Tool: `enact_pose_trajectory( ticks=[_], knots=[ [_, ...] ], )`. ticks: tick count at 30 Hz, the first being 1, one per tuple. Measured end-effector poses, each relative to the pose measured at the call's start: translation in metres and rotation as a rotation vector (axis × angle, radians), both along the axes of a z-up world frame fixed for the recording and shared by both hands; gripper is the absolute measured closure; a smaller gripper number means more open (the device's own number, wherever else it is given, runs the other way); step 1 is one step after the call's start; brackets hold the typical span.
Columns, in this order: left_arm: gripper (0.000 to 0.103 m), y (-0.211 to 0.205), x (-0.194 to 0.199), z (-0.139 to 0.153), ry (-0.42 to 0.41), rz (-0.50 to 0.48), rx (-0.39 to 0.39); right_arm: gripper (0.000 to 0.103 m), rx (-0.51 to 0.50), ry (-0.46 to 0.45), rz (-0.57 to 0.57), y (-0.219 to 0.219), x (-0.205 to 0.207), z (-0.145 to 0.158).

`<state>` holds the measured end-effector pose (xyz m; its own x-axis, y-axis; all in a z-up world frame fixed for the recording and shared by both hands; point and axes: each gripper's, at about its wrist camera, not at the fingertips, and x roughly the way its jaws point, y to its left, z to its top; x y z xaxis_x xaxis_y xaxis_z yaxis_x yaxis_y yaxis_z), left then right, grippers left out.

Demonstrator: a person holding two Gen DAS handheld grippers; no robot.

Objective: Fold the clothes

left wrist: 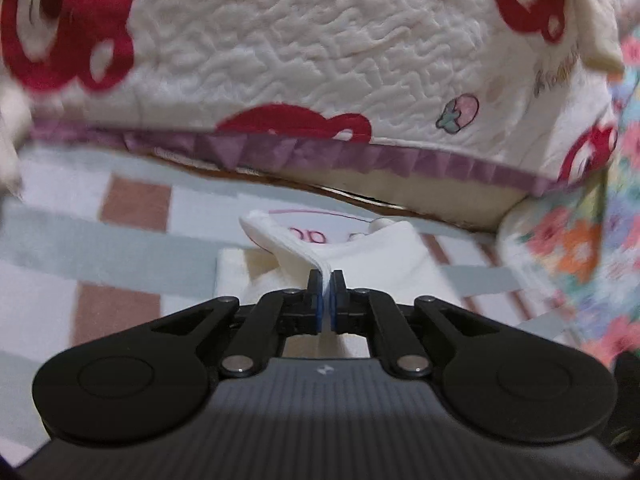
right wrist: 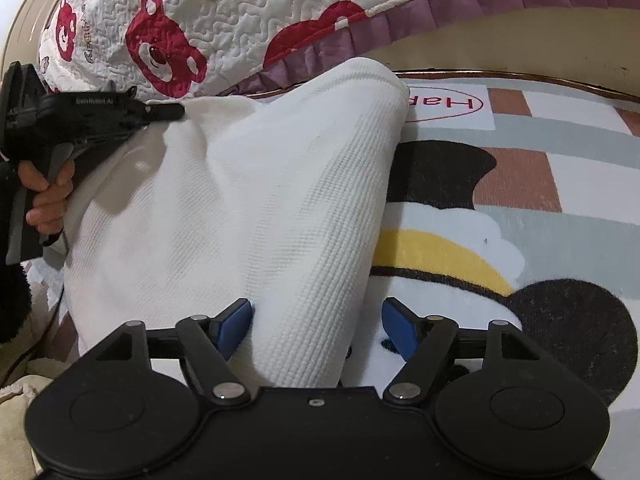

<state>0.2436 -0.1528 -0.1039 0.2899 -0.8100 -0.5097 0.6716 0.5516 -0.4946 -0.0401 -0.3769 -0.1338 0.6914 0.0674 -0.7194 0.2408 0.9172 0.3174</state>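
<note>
A white waffle-knit garment [right wrist: 240,200] lies bunched on a patterned mat. A thick fold of it runs toward me between the fingers of my right gripper [right wrist: 317,308]. That gripper is open: its left blue pad touches the fold and its right pad stands clear. My left gripper [left wrist: 326,284] is shut on a raised edge of the white garment [left wrist: 372,248], with the cloth pinched between its blue pads. In the right wrist view the left gripper [right wrist: 176,111] reaches in from the left, held by a hand [right wrist: 48,196], with its tip at the garment's far left edge.
A quilted cover [right wrist: 240,20] with red bears and a purple frill hangs along the far side, seen also as the quilted cover [left wrist: 320,60]. The mat [right wrist: 520,200] with checks and a cartoon figure extends to the right. A floral cloth [left wrist: 600,240] lies at the right edge.
</note>
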Motion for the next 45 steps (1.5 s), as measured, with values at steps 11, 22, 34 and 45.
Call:
enact_pose_trajectory(
  ticks=[11,22,34,45],
  knots=[
    [0.034,0.052,-0.008,-0.009,0.173,0.205,0.114,0.026,-0.002,0.005,0.012,-0.001,-0.004,0.000],
    [0.077,0.063,-0.077,-0.033,0.342,-0.077,0.249,0.025,0.024,0.011,0.001,0.004,-0.010,0.000],
    [0.100,0.069,-0.118,-0.020,0.157,-0.153,0.407,0.024,0.129,0.002,-0.011,0.003,-0.027,-0.002],
    [0.097,0.067,-0.135,-0.009,0.027,-0.209,0.539,0.020,0.062,0.053,0.106,0.027,-0.053,0.003]
  ],
)
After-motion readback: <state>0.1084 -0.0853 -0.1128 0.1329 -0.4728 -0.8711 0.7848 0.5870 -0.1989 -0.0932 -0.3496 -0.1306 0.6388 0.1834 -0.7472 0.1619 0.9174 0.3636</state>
